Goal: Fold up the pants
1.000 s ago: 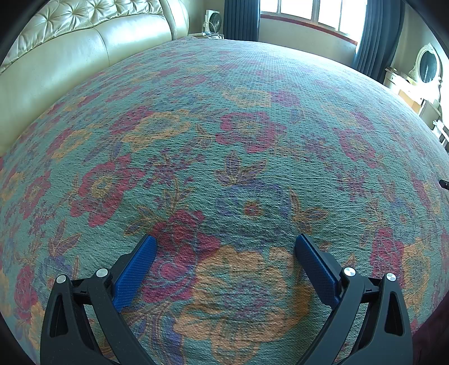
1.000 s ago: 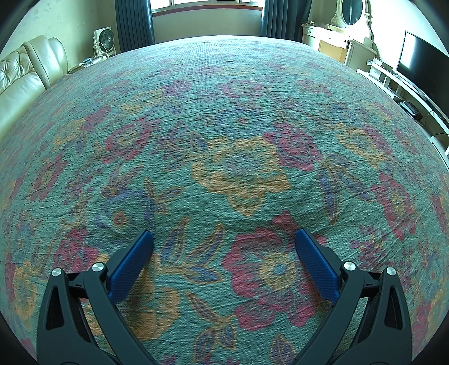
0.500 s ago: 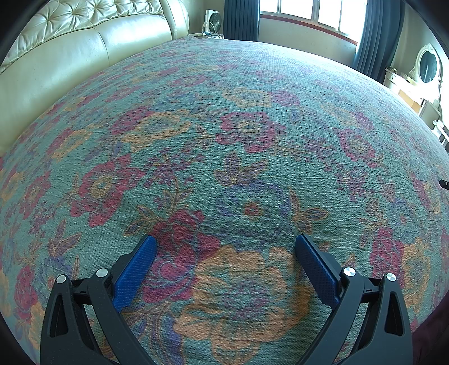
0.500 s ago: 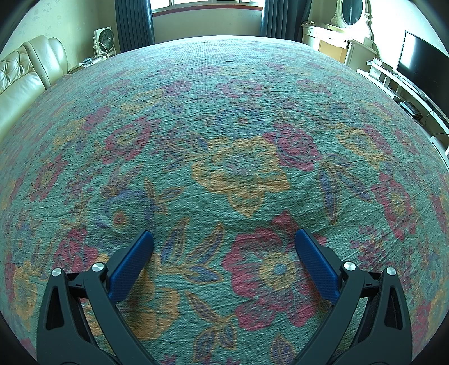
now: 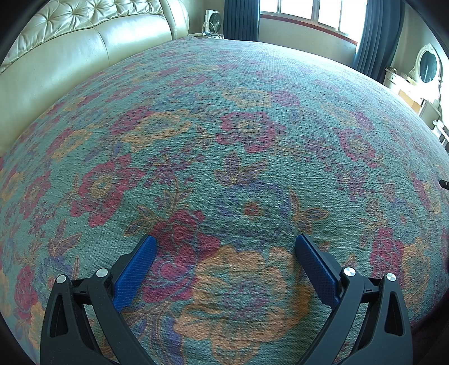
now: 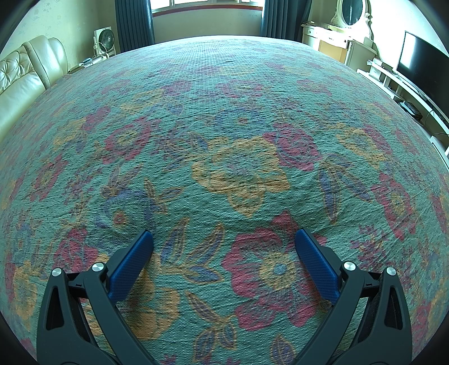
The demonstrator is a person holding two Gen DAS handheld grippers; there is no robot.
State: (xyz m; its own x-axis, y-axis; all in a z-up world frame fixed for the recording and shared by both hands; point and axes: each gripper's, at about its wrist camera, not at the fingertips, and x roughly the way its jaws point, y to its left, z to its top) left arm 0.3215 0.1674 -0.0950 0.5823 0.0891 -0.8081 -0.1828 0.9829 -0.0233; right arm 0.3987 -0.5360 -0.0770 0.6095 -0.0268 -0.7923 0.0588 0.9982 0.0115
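Note:
No pants show in either view. My left gripper (image 5: 224, 244) is open and empty, its blue-padded fingers (image 5: 134, 269) spread wide just above a teal bedspread with red, orange and purple flowers (image 5: 247, 157). My right gripper (image 6: 224, 238) is also open and empty, with blue pads (image 6: 314, 261) spread over the same floral bedspread (image 6: 241, 168).
A cream tufted leather headboard (image 5: 70, 50) runs along the left. A small fan (image 6: 103, 39), dark curtains (image 5: 241, 16) and a window stand at the far end. A white dresser with an oval mirror (image 6: 350, 16) and a television (image 6: 421, 67) are at the right.

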